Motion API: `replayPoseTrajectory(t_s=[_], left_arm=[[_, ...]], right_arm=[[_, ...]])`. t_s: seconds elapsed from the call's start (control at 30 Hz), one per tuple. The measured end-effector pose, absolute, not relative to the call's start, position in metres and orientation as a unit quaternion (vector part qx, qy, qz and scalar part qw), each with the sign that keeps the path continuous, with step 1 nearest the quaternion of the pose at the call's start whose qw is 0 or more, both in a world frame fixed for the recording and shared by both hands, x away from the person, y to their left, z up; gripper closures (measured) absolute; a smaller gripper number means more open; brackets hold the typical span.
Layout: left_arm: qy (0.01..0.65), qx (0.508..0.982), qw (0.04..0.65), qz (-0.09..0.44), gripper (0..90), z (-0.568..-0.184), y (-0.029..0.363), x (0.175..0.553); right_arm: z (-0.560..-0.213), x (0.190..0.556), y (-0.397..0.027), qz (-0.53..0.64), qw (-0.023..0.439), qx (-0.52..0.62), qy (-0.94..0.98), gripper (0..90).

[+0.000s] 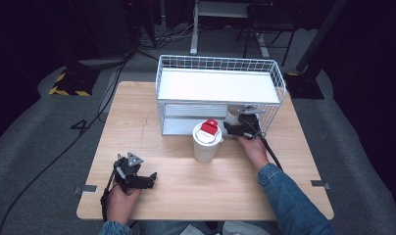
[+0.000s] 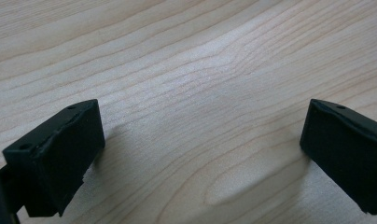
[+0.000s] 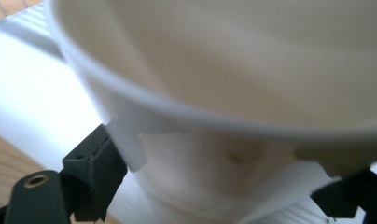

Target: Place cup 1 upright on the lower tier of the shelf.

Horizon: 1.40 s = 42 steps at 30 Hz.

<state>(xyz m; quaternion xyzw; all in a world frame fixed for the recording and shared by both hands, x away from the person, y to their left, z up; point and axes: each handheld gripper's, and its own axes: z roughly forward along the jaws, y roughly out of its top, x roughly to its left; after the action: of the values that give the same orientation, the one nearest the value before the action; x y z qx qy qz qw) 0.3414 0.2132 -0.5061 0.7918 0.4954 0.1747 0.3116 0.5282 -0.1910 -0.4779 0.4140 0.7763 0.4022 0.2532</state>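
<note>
Pale wood counter [image 1: 186,186]: carries everything; the left gripper [image 1: 146,180] rests low on it, its fingers [image 2: 60,154] spread wide with nothing between them.
White wire two-tier rack [image 1: 220,63]: stands at the far side, its lower shelf open toward the person.
White tub with a red-topped block inside [image 1: 206,142]: stands in front of the rack, near the right hand.
White plastic cup [image 3: 214,140]: sits at the lower shelf's mouth, between the right gripper [image 1: 237,128] fingers, which bracket its body below the rim; firm contact can't be confirmed.
Advice: squeeze squarely under the rim and keep the cup upright, clear of the wires.
</note>
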Motion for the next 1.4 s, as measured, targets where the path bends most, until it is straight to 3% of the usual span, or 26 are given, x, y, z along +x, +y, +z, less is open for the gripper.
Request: replayPoseTrajectory(t_s=[0.77,1.4], left_arm=[[0.494,0.794,0.309,0.174,0.2,-0.506,0.212,0.344],[0.495,0.792,0.312,0.176,0.6,-0.506,0.209,0.347]], right_arm=[[-0.463,0.506,-0.206,0.421,0.265,0.410,0.765,14.8],[-0.426,0.448,-0.246,0.457,0.243,0.362,0.776,10.1]])
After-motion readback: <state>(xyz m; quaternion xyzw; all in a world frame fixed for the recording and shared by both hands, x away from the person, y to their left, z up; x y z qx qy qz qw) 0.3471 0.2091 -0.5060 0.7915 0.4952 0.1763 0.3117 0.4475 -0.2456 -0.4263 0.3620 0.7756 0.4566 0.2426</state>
